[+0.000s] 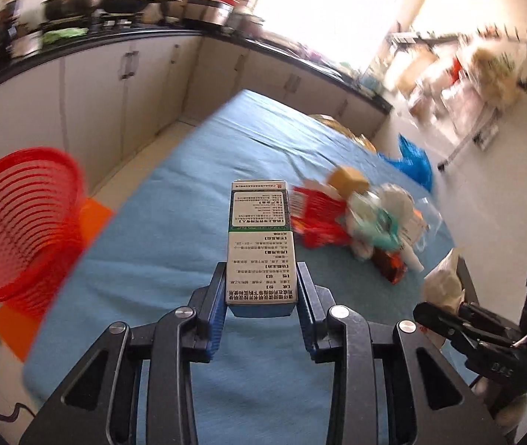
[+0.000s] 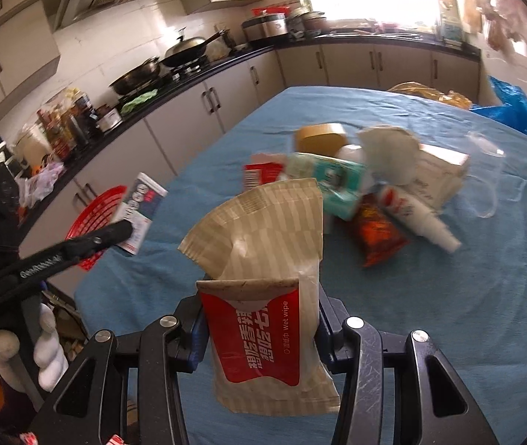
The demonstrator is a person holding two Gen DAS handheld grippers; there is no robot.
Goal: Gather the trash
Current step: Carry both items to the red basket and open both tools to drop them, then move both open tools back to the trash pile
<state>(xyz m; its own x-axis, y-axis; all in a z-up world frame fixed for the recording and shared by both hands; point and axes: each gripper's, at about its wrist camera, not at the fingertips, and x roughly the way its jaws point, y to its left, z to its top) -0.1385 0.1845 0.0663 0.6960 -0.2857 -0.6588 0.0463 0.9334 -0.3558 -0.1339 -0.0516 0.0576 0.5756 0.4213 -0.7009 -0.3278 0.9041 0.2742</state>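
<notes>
My left gripper point(image 1: 261, 276) is shut on a white and green medicine box point(image 1: 259, 230), held up over the blue-covered table point(image 1: 174, 200). From the right wrist view, the same box point(image 2: 141, 207) hangs near the red basket point(image 2: 95, 218). My right gripper point(image 2: 259, 309) is shut on a beige and red wet wipe pack point(image 2: 263, 252), held upright above the table. A pile of trash point(image 2: 360, 185) lies mid-table ahead of both grippers: cartons, a tissue pack, a snack bag, a white tube. The red mesh basket point(image 1: 19, 222) sits left of the table.
An orange mat point(image 1: 95, 215) lies under the basket. A clear plastic cup point(image 2: 486, 174) stands right of the pile, with a blue bag point(image 2: 511, 107) beyond the table's far corner. Kitchen cabinets and a counter with pans run along the left and back. A white-gloved hand point(image 2: 48, 352) holds the left gripper.
</notes>
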